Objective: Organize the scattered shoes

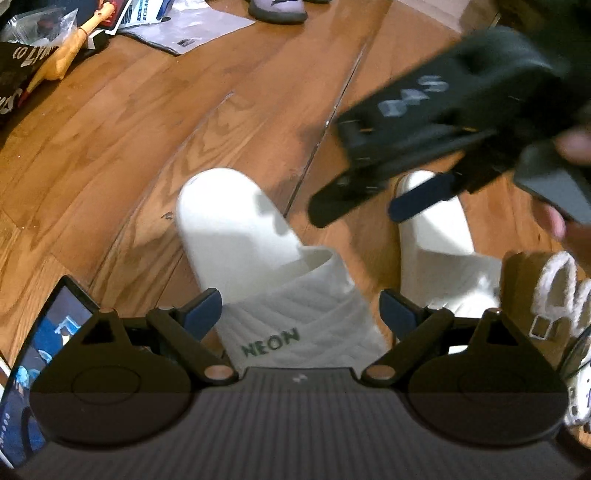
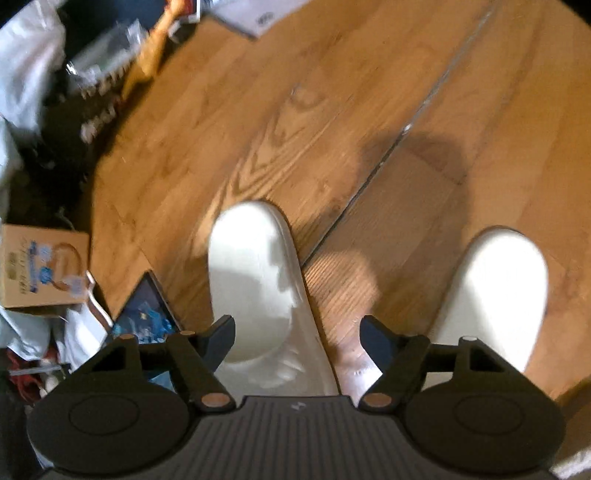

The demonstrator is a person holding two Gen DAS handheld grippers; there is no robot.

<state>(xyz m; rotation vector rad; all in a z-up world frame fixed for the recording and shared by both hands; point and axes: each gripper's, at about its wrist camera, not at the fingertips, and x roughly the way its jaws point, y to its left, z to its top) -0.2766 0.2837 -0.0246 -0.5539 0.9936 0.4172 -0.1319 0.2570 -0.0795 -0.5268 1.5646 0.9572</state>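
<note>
— Where are the shoes right now?

— Take the white slide marked NEON [image 1: 258,273] as the landmark. It lies flat on the wooden floor [image 1: 147,140], toe pointing away from the person. Its partner, the second white slide [image 1: 436,240], lies just beside it on the right, a strip of bare floor between them, toes facing the same way.

— And the tools?

— The left tool [image 1: 301,314] hangs over the heel end of the NEON slide, pointed steeply down, its jaws spread wide to either side of the shoe. The blue pads do not press on it; nothing is gripped. The right tool [image 1: 369,206] reaches in from the far right, above the gap between the two slides and partly over the second one. It is blurred, but its jaws stand apart with nothing clamped. From its own camera, the right tool [image 2: 297,338] shows the NEON slide [image 2: 258,288] below its left finger and the other slide [image 2: 495,291] beyond its right finger.

— Anything else around?

— Right of the second slide, a fuzzy white shoe with a buckle [image 1: 554,295]. Left of the NEON slide, near its heel, a tablet with a lit screen [image 1: 55,332]. Well beyond the toe, a grey shoe [image 1: 277,11], papers [image 1: 192,29], and a yellow rubber chicken [image 1: 70,48] far left.
</note>
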